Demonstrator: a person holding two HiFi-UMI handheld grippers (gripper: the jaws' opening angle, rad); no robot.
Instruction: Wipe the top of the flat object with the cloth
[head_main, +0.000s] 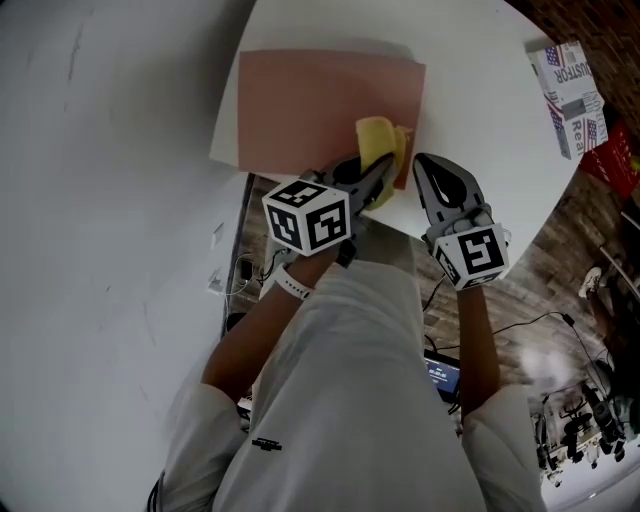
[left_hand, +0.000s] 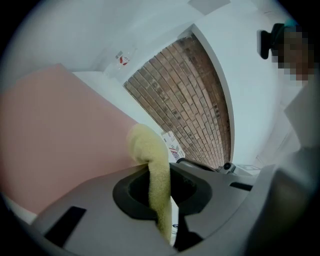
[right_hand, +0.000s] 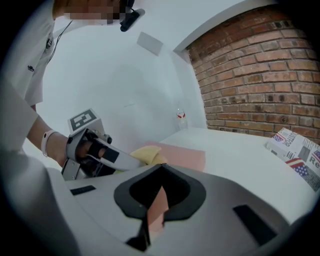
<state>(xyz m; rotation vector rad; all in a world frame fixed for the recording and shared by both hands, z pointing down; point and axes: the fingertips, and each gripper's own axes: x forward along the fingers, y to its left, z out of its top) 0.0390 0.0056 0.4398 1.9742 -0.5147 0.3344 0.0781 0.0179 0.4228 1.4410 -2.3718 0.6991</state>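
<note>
A flat pink sheet (head_main: 325, 105) lies on the round white table (head_main: 480, 90). A yellow cloth (head_main: 378, 145) rests on the sheet's near right part, and my left gripper (head_main: 378, 172) is shut on it. In the left gripper view the cloth (left_hand: 148, 150) hangs out between the jaws over the pink sheet (left_hand: 60, 135). My right gripper (head_main: 421, 163) sits at the sheet's near right edge. In the right gripper view its jaws (right_hand: 159, 176) are shut on a pink edge of the sheet (right_hand: 186, 156). That view also takes in the cloth (right_hand: 146, 152) and the left gripper (right_hand: 119, 160).
A printed cardboard box (head_main: 572, 88) stands at the table's far right edge; the right gripper view also catches this box (right_hand: 296, 152). The table's near edge runs just under both grippers. Cables and equipment (head_main: 580, 420) lie on the floor at the lower right.
</note>
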